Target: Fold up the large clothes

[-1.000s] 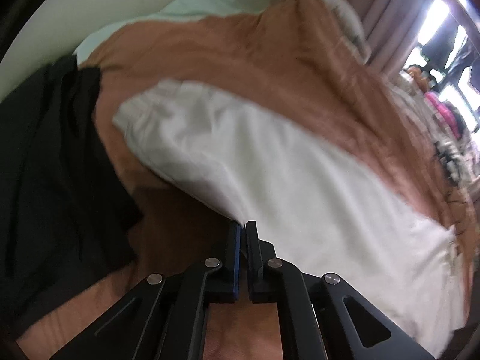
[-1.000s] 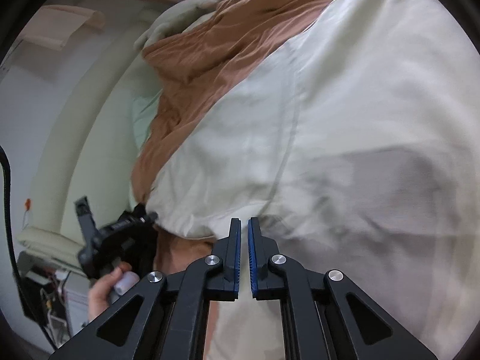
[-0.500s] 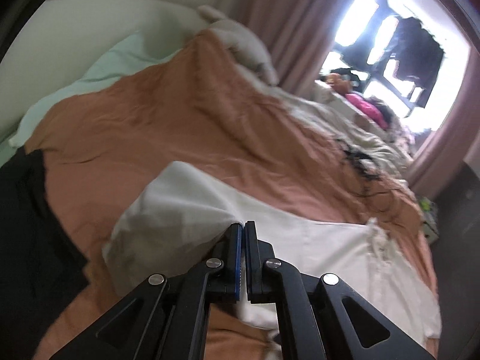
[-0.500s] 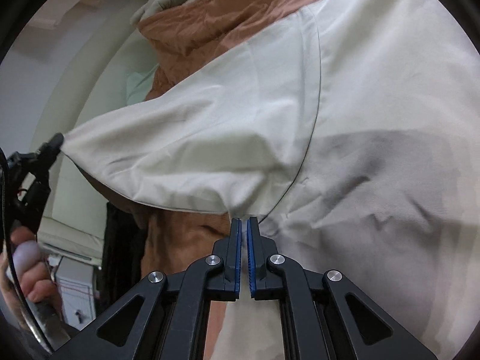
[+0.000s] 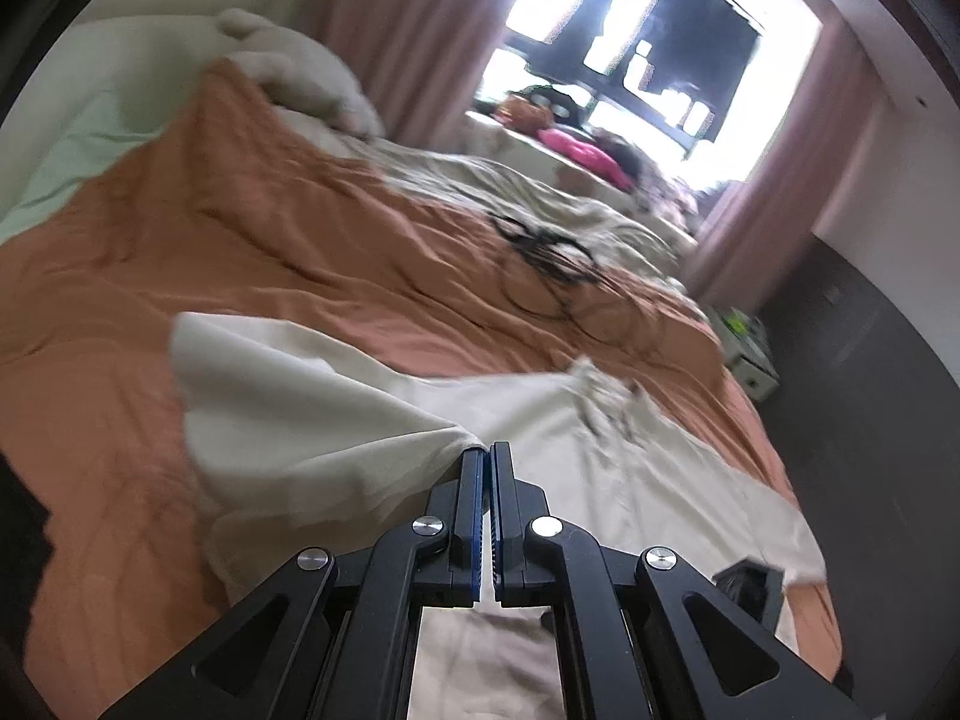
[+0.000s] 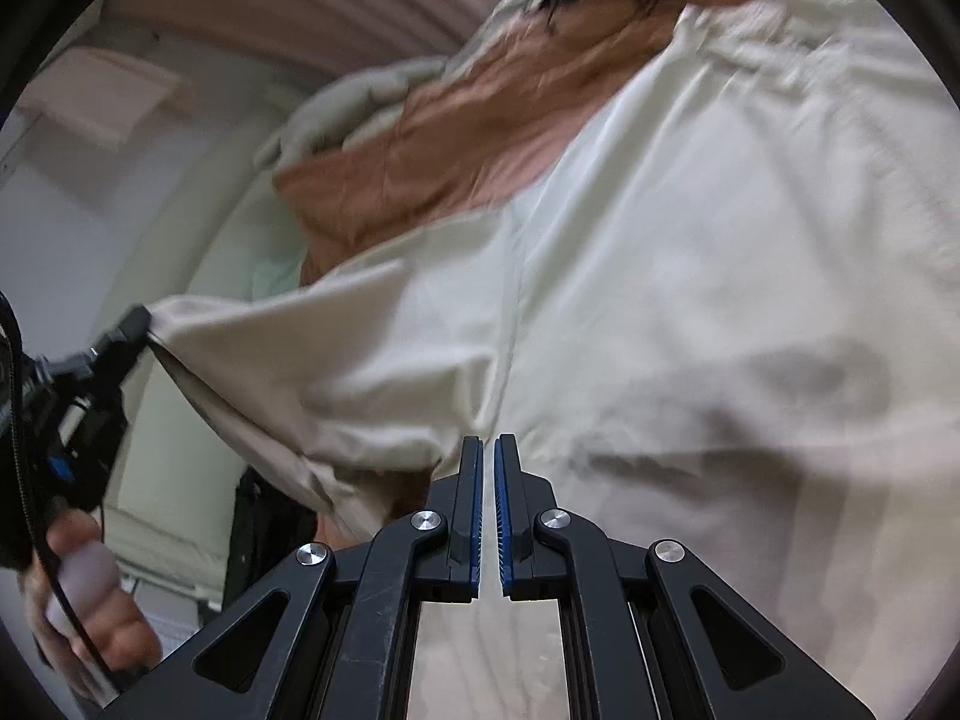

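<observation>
A large cream garment (image 5: 336, 414) lies spread on a bed with an orange-brown cover (image 5: 252, 240). My left gripper (image 5: 486, 450) is shut on a corner of the garment and lifts it off the bed. In the right wrist view the garment (image 6: 690, 276) fills most of the frame, and the left gripper (image 6: 135, 324) shows at the left, pulling its corner taut. My right gripper (image 6: 488, 441) has its jaws nearly together on the garment's lower edge; the cloth seems pinched at the tips.
Black clothing (image 5: 18, 534) lies at the bed's left edge. Crumpled pale bedding with a black pattern (image 5: 540, 252) covers the far side. A pillow (image 5: 300, 78), pink curtains (image 5: 414, 30) and a bright window (image 5: 630, 30) stand behind. Dark floor (image 5: 870, 390) lies right of the bed.
My left gripper has lifted the garment's corner up and back, stretching the cloth. The left view has swung up toward the window. My right gripper has stayed at the lower edge.
</observation>
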The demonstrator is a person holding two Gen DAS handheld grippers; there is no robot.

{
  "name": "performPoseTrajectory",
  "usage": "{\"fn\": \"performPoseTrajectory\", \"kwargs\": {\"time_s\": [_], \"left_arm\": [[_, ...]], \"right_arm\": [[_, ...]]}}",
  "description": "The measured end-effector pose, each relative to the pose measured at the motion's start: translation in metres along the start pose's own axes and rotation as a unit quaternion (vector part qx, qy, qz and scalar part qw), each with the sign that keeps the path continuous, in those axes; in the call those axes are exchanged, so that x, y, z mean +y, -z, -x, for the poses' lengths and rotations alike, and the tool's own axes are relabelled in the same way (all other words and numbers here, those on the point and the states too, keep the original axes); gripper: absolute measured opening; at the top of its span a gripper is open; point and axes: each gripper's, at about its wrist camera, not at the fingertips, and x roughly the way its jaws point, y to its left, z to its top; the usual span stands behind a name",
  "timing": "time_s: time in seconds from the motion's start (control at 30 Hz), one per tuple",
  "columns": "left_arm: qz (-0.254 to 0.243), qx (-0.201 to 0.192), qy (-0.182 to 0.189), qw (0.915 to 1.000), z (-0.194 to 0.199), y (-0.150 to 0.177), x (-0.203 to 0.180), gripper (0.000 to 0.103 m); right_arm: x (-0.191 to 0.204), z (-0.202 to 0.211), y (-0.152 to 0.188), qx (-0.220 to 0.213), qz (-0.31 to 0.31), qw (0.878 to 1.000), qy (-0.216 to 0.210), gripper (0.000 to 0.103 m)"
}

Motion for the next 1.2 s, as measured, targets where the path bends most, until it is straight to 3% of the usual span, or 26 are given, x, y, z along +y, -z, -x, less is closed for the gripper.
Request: {"fn": "performPoseTrajectory", "kwargs": {"time_s": [0.2, 0.3, 0.33, 0.37, 0.4, 0.47, 0.5, 0.53, 0.57, 0.7, 0.87, 1.0, 1.2], "left_arm": [[-0.03, 0.042, 0.06, 0.9969, -0.019, 0.02, -0.047, 0.001], [-0.058, 0.087, 0.064, 0.9924, -0.036, 0.038, -0.07, 0.002], [-0.068, 0.103, 0.064, 0.9902, -0.042, 0.044, -0.076, 0.002], [-0.073, 0.122, 0.07, 0.9874, -0.047, 0.051, -0.079, 0.004], [-0.072, 0.136, 0.078, 0.9849, -0.052, 0.057, -0.083, 0.01], [-0.057, 0.168, 0.093, 0.9797, -0.059, 0.068, -0.081, 0.032], [-0.048, 0.176, 0.093, 0.9788, -0.059, 0.072, -0.079, 0.06], [-0.043, 0.171, 0.088, 0.9804, -0.054, 0.074, -0.074, 0.079], [-0.039, 0.158, 0.085, 0.9831, -0.046, 0.075, -0.07, 0.084], [-0.021, 0.131, 0.065, 0.989, -0.019, 0.075, -0.047, 0.086], [0.0, 0.104, -0.005, 0.9946, 0.015, 0.078, -0.004, 0.086], [0.02, 0.09, -0.038, 0.995, 0.037, 0.078, 0.026, 0.085], [0.064, 0.067, -0.064, 0.9937, 0.076, 0.091, 0.075, 0.085]], "right_arm": [[-0.038, 0.039, 0.003, -0.029, -0.04, 0.998, 0.027, 0.005], [-0.055, 0.057, 0.005, -0.041, -0.06, 0.996, 0.047, 0.006], [-0.06, 0.061, 0.006, -0.043, -0.065, 0.995, 0.058, 0.008], [-0.066, 0.067, 0.006, -0.044, -0.071, 0.994, 0.066, 0.019], [-0.07, 0.07, 0.006, -0.047, -0.075, 0.993, 0.073, 0.036], [-0.073, 0.077, 0.007, -0.054, -0.079, 0.992, 0.082, 0.049], [-0.074, 0.079, 0.006, -0.057, -0.079, 0.992, 0.085, 0.05], [-0.074, 0.081, 0.006, -0.059, -0.078, 0.991, 0.086, 0.05], [-0.074, 0.083, 0.006, -0.061, -0.076, 0.992, 0.086, 0.051], [-0.063, 0.084, 0.008, -0.063, -0.057, 0.993, 0.087, 0.051], [-0.033, 0.065, 0.014, -0.038, 0.005, 0.996, 0.085, 0.051], [-0.006, 0.048, 0.023, -0.023, 0.063, 0.993, 0.095, 0.081], [0.032, 0.013, 0.034, 0.006, 0.156, 0.979, 0.132, 0.082]]}}
